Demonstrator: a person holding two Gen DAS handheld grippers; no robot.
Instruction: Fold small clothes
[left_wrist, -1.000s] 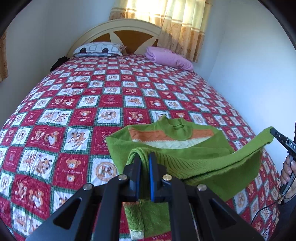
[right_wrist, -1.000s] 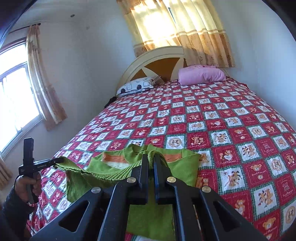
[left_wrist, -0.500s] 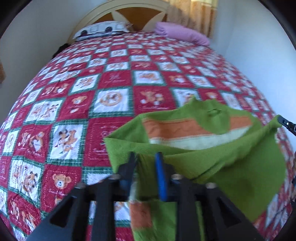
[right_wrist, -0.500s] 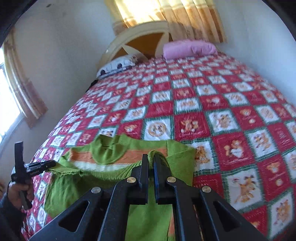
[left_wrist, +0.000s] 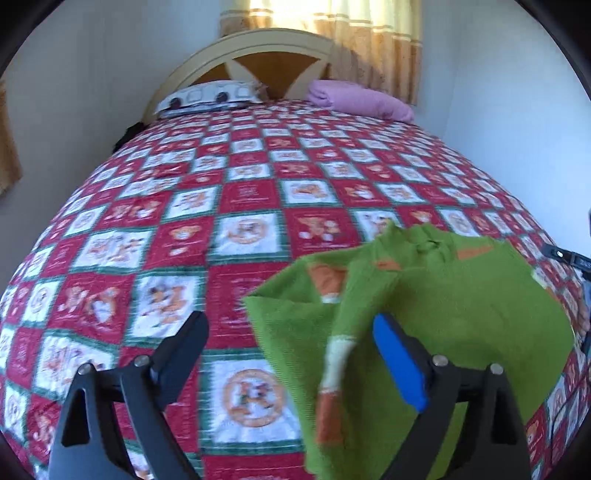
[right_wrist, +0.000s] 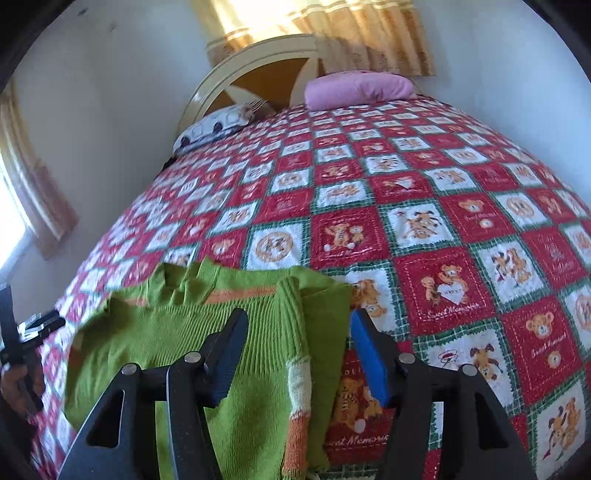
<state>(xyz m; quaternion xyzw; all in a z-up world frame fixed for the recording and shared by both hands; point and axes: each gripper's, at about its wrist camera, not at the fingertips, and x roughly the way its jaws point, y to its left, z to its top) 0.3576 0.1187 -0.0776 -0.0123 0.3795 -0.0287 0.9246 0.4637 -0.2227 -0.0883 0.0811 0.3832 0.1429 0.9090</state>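
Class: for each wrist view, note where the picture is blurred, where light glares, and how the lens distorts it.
Left wrist view: green sweater smeared by blur, curtain washed out by sunlight, bedspread bulged by the fisheye. Right wrist view: sweater's left edge soft, curtain top glaring, dark vignette corners.

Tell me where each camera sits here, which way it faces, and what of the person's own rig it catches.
Left wrist: on the left gripper, facing the headboard; open jaws, green sweater at right.
Right wrist: on the right gripper, facing the headboard; open jaws over the sweater, a hand at the left edge.
Shared: sweater, patchwork bedspread, pink pillow.
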